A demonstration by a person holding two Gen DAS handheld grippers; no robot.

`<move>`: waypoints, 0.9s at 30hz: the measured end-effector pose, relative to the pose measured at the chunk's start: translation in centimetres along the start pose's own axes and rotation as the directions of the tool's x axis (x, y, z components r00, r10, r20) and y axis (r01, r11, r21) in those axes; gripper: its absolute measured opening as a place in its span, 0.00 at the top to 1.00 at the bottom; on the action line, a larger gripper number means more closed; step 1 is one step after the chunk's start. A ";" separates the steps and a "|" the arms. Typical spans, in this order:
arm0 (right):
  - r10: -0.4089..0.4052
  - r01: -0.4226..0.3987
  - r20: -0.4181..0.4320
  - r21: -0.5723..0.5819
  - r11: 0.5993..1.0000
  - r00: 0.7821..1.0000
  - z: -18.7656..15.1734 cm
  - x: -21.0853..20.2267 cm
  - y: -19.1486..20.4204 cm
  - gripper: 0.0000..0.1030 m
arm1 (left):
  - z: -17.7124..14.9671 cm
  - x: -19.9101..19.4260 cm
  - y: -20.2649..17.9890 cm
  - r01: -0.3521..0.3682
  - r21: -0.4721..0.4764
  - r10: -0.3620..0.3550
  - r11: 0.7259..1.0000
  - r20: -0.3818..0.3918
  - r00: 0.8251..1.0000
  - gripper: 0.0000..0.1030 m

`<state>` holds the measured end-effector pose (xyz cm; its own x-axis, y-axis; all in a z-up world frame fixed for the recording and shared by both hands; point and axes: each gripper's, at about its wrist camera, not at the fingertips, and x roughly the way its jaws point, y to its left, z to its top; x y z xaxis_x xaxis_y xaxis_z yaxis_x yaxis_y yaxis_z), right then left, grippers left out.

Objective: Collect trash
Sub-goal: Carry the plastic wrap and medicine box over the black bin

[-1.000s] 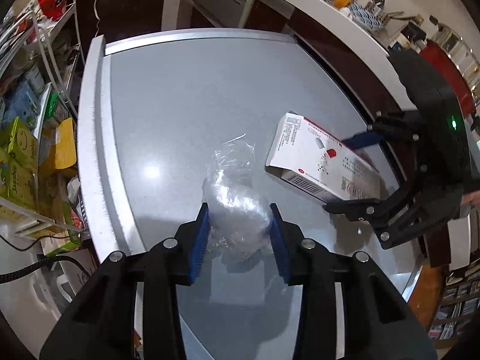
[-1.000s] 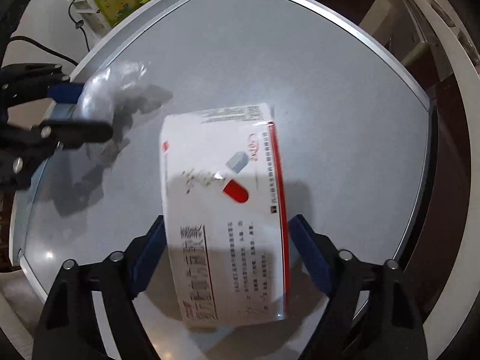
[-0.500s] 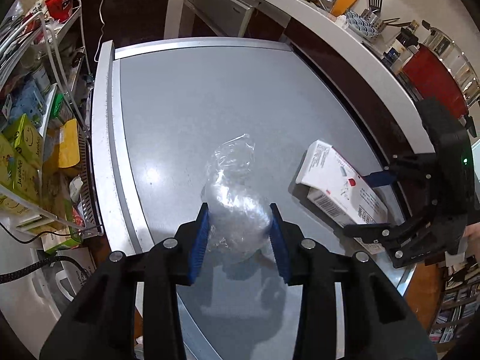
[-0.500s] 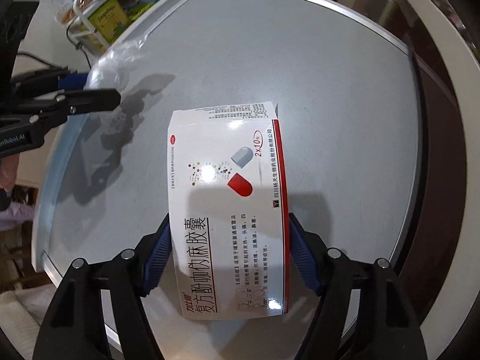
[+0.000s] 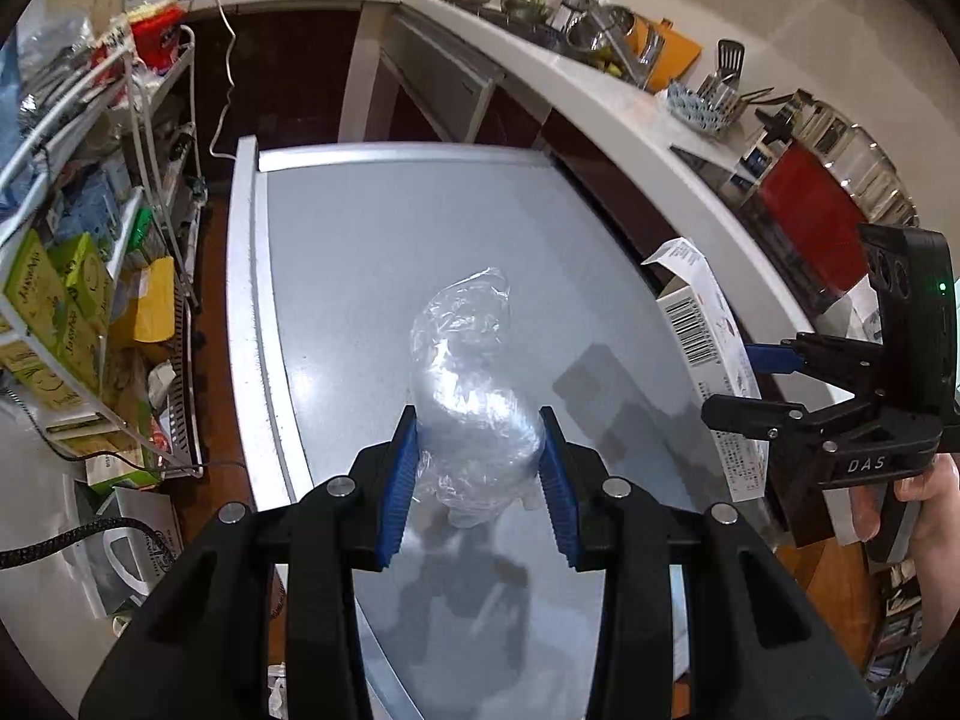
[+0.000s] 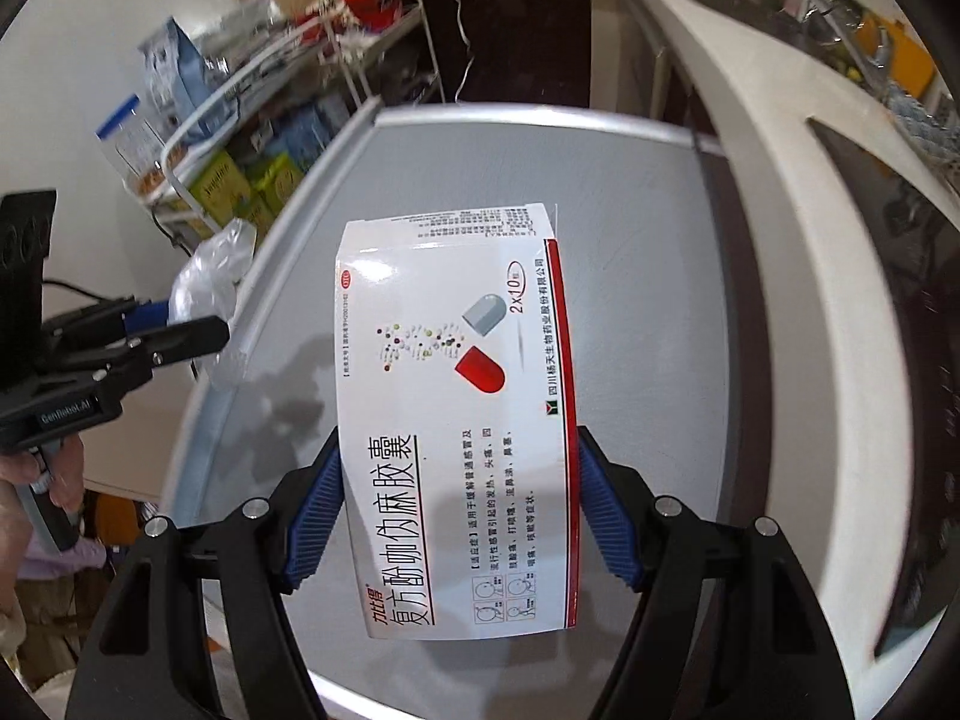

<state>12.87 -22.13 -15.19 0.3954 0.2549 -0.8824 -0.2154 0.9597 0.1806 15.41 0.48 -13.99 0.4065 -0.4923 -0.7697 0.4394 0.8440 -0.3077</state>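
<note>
Both claws lifted higher off the grey tabletop (image 5: 336, 276), left claw (image 5: 477, 462) clamped on crumpled clear plastic bag (image 5: 468, 372), right claw (image 6: 459, 516) clamped on white cardboard medicine box (image 6: 456, 420)

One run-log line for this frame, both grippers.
left gripper: shut on crumpled plastic wrap | right gripper: shut on medicine box | both held above grey table

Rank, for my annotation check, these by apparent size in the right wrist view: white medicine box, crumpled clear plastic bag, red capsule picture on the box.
1. White medicine box, though nearness to the camera inflates it.
2. Crumpled clear plastic bag.
3. Red capsule picture.
</note>
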 end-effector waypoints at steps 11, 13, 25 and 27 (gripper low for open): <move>0.003 -0.002 0.102 -0.007 1.000 0.995 -3.6 -6.9 1.4 0.31 | -2.8 -5.7 -3.5 -0.055 0.024 0.053 0.998 0.080 0.995 0.62; 0.010 -0.009 0.114 -0.010 1.000 0.993 -4.5 -8.1 1.6 0.31 | -3.4 -6.6 -4.2 -0.070 0.032 0.067 0.997 0.089 0.994 0.62; 0.085 -0.082 0.096 -0.038 0.996 0.992 -12.1 -13.1 2.8 0.31 | -9.5 -11.4 -7.7 -0.139 0.057 0.132 0.989 0.117 0.984 0.62; 0.100 -0.098 0.076 -0.039 0.994 0.992 -13.3 -13.2 2.9 0.31 | -10.9 -12.0 -8.0 -0.159 0.057 0.152 0.986 0.111 0.982 0.62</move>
<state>-4.88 -24.26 -8.82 0.4385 0.3582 -0.8243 -0.2872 0.9249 0.2491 -1.74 1.98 -8.36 0.5552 -0.3789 -0.7404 0.4138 0.8980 -0.1492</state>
